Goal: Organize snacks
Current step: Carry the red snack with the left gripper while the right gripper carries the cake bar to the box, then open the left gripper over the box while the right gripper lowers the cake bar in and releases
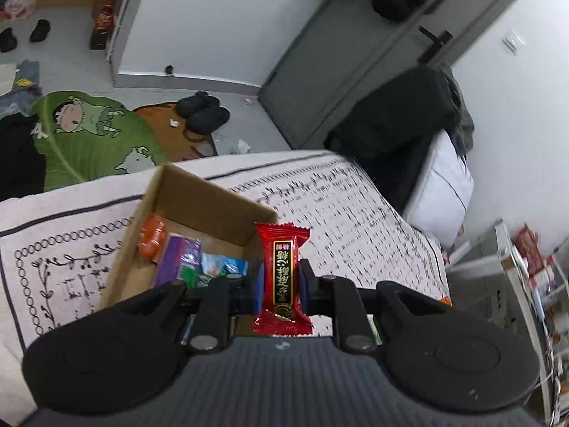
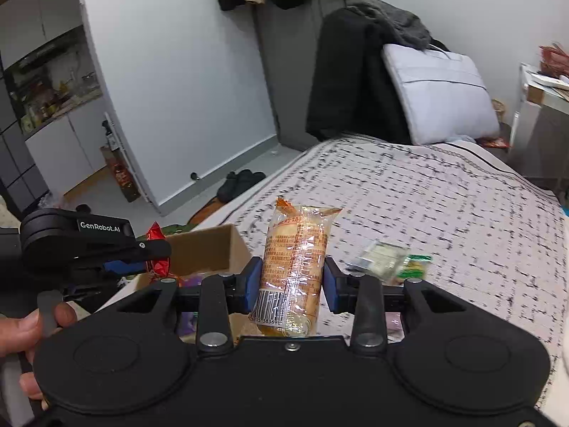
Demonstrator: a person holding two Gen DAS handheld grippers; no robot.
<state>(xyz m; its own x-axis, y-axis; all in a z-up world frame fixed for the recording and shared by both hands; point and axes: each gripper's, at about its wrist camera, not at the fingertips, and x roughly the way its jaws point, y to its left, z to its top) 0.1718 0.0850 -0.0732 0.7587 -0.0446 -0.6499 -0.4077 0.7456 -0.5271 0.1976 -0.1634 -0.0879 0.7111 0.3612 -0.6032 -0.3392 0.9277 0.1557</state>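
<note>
My left gripper is shut on a red snack packet and holds it upright above the right wall of an open cardboard box on the bed. Inside the box lie an orange packet, a purple packet and a blue-green packet. My right gripper is shut on a clear-wrapped orange cake packet, held upright above the bed. In the right wrist view the left gripper with its red packet hovers at the box.
A patterned white bedspread covers the bed. A green-and-clear snack packet lies on it right of my right gripper. A pillow and dark clothes lie at the bed's far end. Floor and slippers lie beyond.
</note>
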